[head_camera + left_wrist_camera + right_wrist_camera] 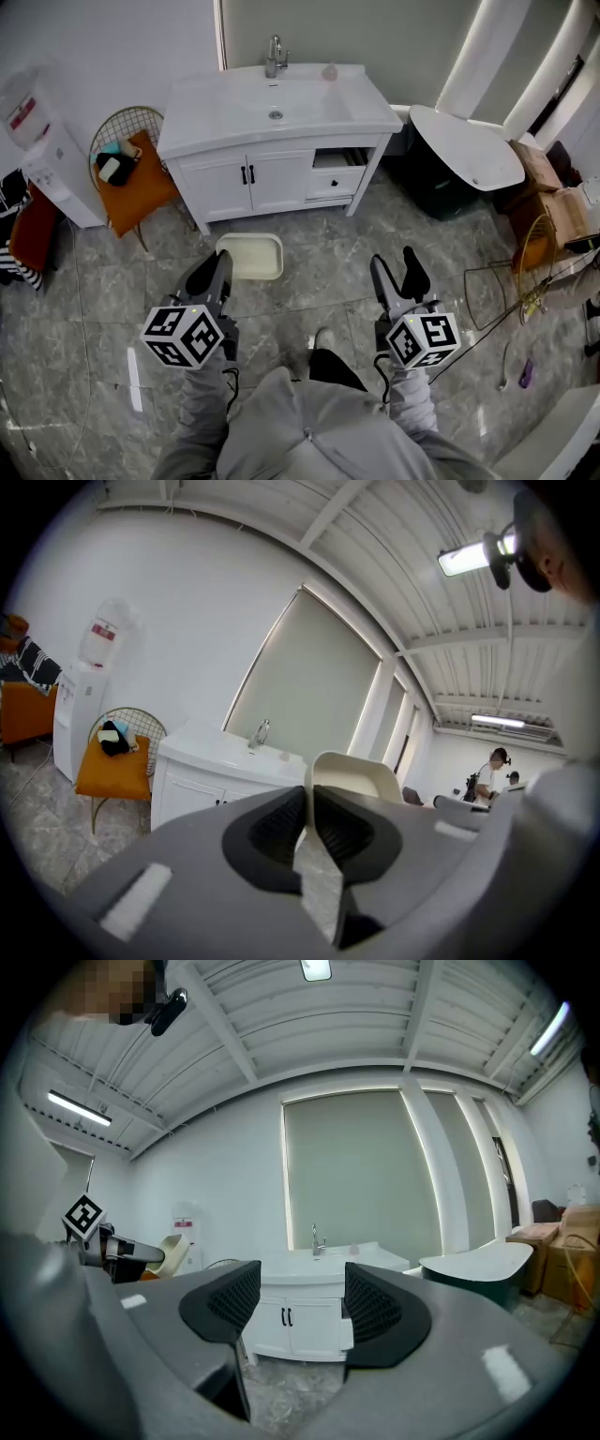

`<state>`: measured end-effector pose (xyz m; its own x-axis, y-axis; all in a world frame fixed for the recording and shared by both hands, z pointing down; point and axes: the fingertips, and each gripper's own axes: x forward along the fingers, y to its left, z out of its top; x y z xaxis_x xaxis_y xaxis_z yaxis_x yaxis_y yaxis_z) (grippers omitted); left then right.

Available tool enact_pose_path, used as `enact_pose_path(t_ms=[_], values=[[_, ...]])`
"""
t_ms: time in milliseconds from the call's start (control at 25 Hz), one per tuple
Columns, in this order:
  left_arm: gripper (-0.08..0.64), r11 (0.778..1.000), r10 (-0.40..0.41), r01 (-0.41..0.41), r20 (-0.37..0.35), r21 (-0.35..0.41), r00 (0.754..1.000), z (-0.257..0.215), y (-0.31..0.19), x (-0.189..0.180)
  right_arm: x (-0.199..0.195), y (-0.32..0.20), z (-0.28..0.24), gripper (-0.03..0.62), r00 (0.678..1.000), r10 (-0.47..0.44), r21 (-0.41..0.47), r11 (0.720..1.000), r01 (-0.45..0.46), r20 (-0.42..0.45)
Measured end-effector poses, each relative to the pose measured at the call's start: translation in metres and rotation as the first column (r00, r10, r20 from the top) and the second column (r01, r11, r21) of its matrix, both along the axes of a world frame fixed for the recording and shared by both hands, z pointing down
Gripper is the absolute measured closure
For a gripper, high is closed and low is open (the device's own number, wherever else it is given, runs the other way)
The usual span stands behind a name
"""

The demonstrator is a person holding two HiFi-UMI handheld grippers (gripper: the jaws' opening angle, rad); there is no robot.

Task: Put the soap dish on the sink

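The cream soap dish is held out in front of me over the floor, with my left gripper shut on its near rim. In the left gripper view the dish stands up just beyond the closed jaws of that gripper. My right gripper is open and holds nothing; through its jaws I see the white sink cabinet. The sink with its tap stands ahead against the wall, a good way from both grippers.
An orange wire chair with small items and a water dispenser stand left of the sink. A white oval tub, cardboard boxes and a wire rack are to the right. A cabinet drawer hangs open. Grey marble floor lies between.
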<state>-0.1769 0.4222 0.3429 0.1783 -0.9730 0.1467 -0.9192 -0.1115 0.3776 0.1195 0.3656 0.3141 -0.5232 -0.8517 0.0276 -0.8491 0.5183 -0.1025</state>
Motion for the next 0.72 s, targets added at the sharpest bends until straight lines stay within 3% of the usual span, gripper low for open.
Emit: enact_pose_path(t_ms=[360,720], values=[[0.476,1.0,-0.003,0.003,0.004,-0.006,1.0,0.005,-0.059,-0.009,-0.008,-0.056,0.006,0.331,1.0,-0.002,-0.003,1.0,0.002,0.011],[0.476,0.999,-0.02,0.02,0.003,-0.028,1.0,0.01,-0.176,0.01,0.004,-0.177,0.011,0.331,0.999,-0.031,-0.022,0.999,0.032,0.017]])
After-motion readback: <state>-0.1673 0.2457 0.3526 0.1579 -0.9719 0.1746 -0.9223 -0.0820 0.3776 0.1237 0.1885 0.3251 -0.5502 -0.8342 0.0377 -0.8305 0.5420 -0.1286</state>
